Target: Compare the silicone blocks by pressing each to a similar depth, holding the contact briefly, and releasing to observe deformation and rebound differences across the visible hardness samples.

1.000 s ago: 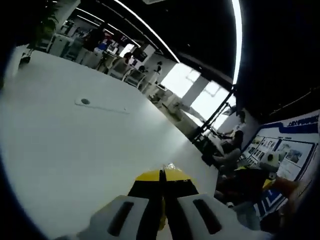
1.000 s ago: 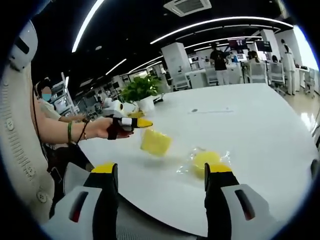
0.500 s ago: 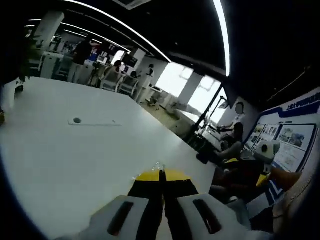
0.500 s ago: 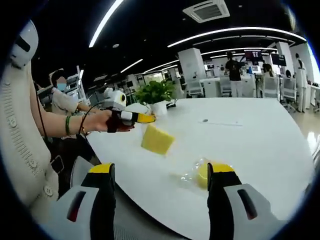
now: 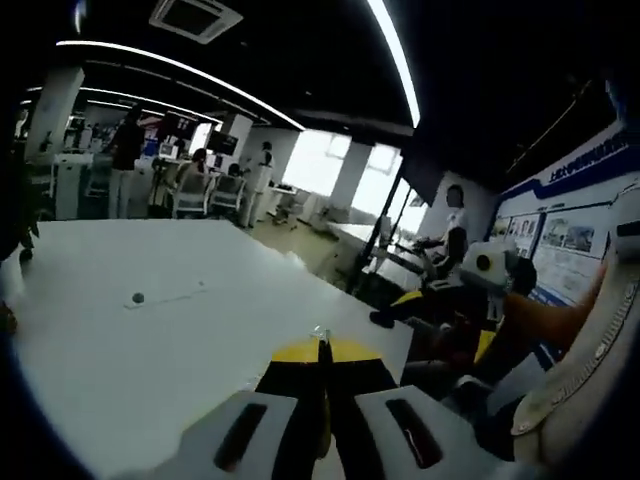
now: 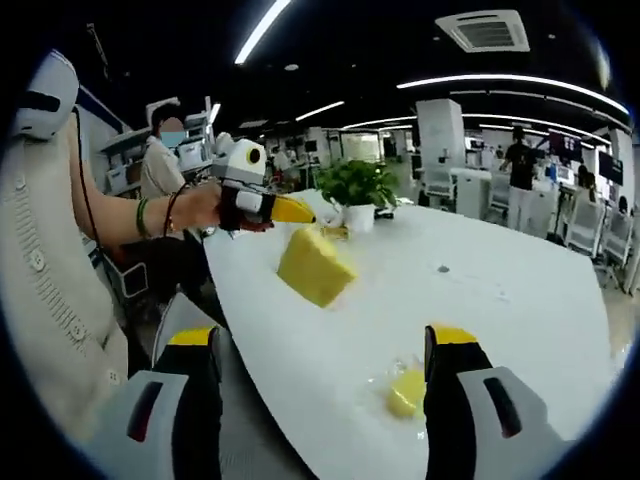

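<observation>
A square yellow silicone block (image 6: 313,265) hangs in the air over the white table (image 6: 520,310), just under the tip of my left gripper (image 6: 298,211), which a hand holds at the left. In the left gripper view the left gripper (image 5: 321,349) has its yellow-tipped jaws pressed together, with a scrap of clear plastic (image 5: 318,332) pinched at the tips. A round yellow block (image 6: 405,392) lies in a crinkled clear bag on the table between the jaws of my right gripper (image 6: 322,340). The right jaws stand wide apart, touching nothing.
A potted plant (image 6: 360,185) stands at the table's far side. A small round port (image 5: 137,297) is set in the tabletop (image 5: 150,340). The table's near edge runs past my right jaws. Seated people (image 5: 450,240) are beyond the table's end, and a masked person (image 6: 160,150) is behind the left hand.
Both views have swung round with the hands. The square block, hanging from the left gripper, now sits higher and closer in the right gripper view. The round block lies lower between the right jaws.
</observation>
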The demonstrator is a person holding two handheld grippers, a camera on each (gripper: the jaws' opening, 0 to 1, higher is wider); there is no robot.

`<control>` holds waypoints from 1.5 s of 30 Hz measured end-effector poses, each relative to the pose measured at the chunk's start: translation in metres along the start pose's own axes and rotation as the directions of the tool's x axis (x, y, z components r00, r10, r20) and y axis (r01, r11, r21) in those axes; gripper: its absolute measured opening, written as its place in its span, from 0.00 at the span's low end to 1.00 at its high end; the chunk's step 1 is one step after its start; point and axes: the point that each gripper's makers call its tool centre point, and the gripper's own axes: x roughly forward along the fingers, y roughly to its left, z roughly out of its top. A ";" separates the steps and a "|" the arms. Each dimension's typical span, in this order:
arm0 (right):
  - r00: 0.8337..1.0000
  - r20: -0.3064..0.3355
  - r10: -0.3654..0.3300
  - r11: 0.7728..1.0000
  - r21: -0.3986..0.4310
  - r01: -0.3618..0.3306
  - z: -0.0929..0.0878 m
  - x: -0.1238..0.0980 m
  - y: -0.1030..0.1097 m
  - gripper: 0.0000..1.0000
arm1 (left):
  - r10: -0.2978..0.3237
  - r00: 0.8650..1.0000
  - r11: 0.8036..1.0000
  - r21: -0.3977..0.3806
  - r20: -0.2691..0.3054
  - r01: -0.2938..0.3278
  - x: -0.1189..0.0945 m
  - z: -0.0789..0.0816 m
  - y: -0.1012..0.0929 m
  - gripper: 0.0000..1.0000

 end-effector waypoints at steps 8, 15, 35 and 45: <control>0.989 -0.071 0.131 0.976 -0.167 -0.141 0.044 0.036 0.000 0.74 | -0.093 0.995 0.994 0.057 -0.024 0.094 0.004 0.010 -0.032 0.00; 0.952 -0.193 0.240 0.932 -0.230 -0.281 0.046 0.074 0.009 0.71 | -0.122 0.992 0.989 0.086 -0.018 0.123 0.006 0.019 -0.042 0.00; 0.848 -0.383 0.367 0.827 -0.284 -0.486 0.017 0.121 0.012 0.43 | -0.196 0.979 0.969 0.141 -0.048 0.201 0.013 0.021 -0.047 0.00; 0.836 -0.393 0.384 0.812 -0.287 -0.508 0.016 0.118 0.015 0.30 | -0.216 0.974 0.960 0.167 -0.066 0.224 0.013 0.019 -0.051 0.00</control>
